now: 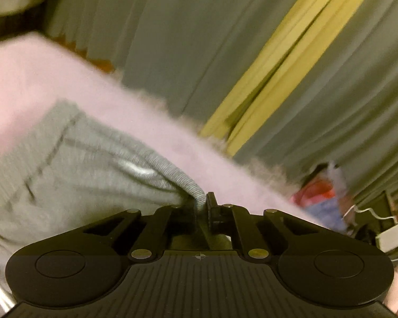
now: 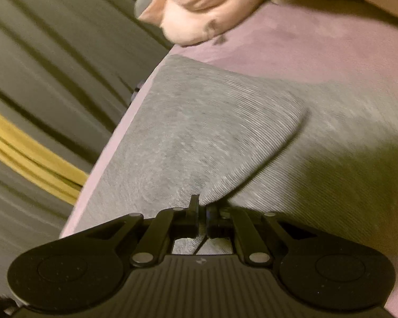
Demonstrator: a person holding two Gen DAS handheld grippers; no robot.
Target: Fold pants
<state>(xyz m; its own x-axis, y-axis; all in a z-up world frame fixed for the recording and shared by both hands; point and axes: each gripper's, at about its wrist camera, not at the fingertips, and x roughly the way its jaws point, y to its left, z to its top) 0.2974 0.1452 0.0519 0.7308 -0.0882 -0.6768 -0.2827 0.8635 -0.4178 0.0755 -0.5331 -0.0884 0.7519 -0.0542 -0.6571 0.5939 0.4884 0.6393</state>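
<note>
A ribbed edge of the grey pants [image 1: 74, 164] is pinched between the closed jaws of the left hand-held gripper [image 1: 203, 204]. A lifted fold of the same garment [image 2: 199, 132] is clamped in the right hand-held gripper [image 2: 202, 209]. The pants are spread across a pink fleece blanket [image 1: 135, 116] on a bed. A peach-coloured pillow [image 2: 199, 8] is seen farther back, with grey curtains [image 1: 172, 39] and a yellow strip [image 1: 291, 61] behind.
</note>
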